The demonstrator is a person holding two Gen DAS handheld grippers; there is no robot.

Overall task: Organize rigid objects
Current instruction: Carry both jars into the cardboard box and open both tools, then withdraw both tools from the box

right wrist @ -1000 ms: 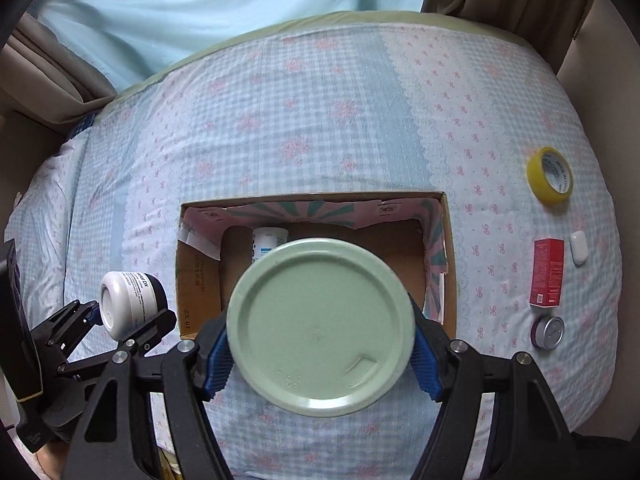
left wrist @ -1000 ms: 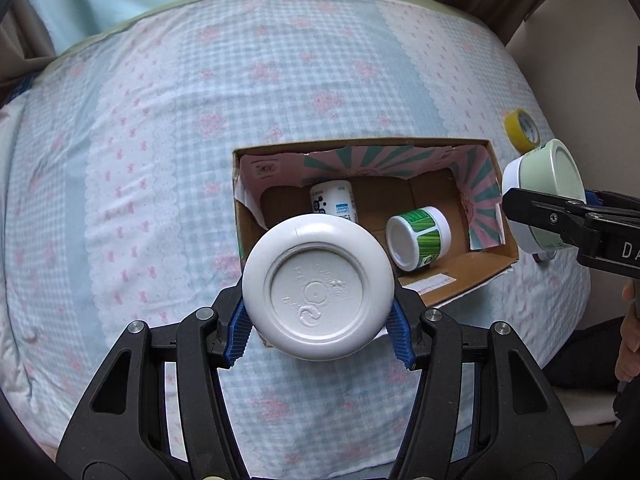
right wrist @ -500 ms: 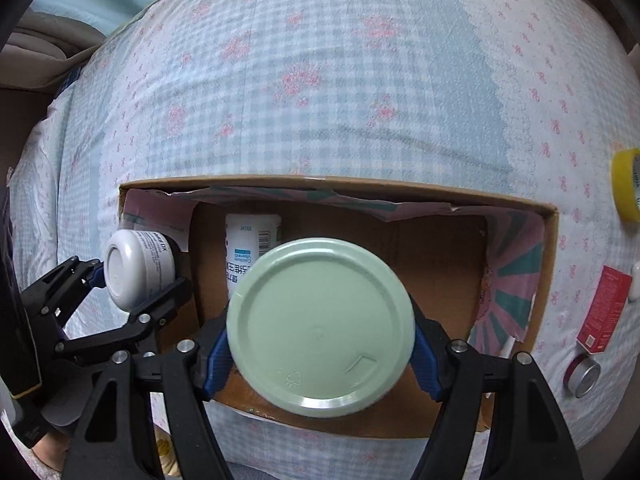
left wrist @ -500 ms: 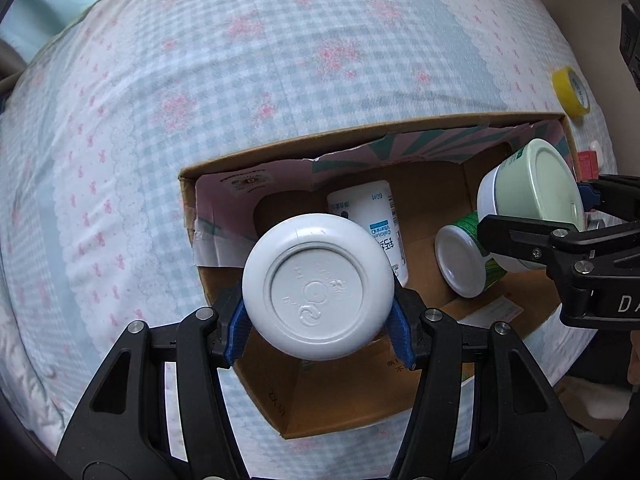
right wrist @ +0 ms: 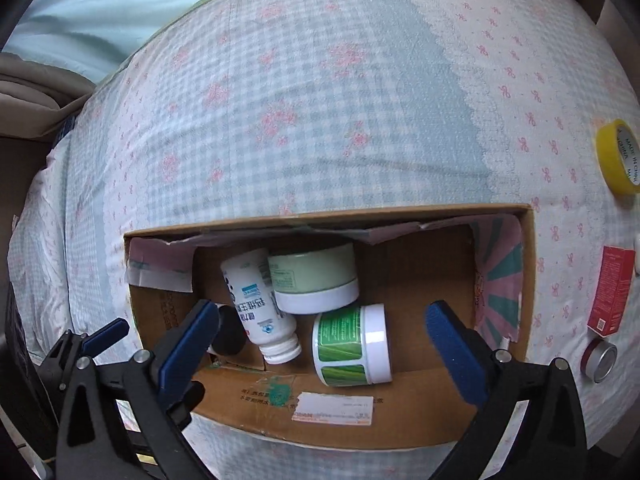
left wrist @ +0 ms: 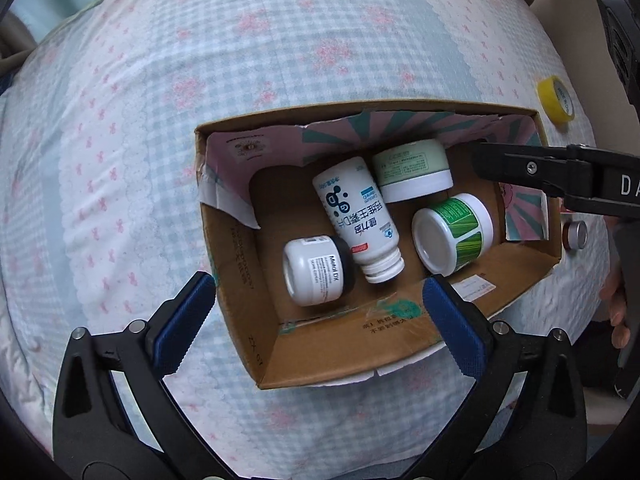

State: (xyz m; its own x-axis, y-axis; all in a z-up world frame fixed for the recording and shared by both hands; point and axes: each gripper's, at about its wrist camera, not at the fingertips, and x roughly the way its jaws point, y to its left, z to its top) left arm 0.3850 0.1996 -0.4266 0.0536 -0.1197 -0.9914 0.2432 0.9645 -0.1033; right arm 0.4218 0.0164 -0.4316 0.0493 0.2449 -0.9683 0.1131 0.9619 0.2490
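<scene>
The cardboard box (left wrist: 256, 248) holds four containers lying on their sides. The left gripper (left wrist: 320, 304) and right gripper (right wrist: 322, 340) hover above it, jaws wide, empty.

1. Bedspread (left wrist: 280, 60): pale blue gingham, pink florals.
2. Box (left wrist: 344, 344): brown card; pink-and-teal striped lining.
3. Bottle (left wrist: 352, 216): white, blue print.
4. Jars: pale green (left wrist: 412, 168); green-striped label (left wrist: 460, 228); white, black band (left wrist: 320, 272).
5. Tape (right wrist: 618, 156): yellow.
6. Fingers (left wrist: 452, 320): blue pads.

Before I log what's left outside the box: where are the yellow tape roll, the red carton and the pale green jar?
yellow tape roll (right wrist: 618, 156), right wrist view, outer band
red carton (right wrist: 611, 290), right wrist view, front face
pale green jar (left wrist: 412, 164), left wrist view, side label
</scene>
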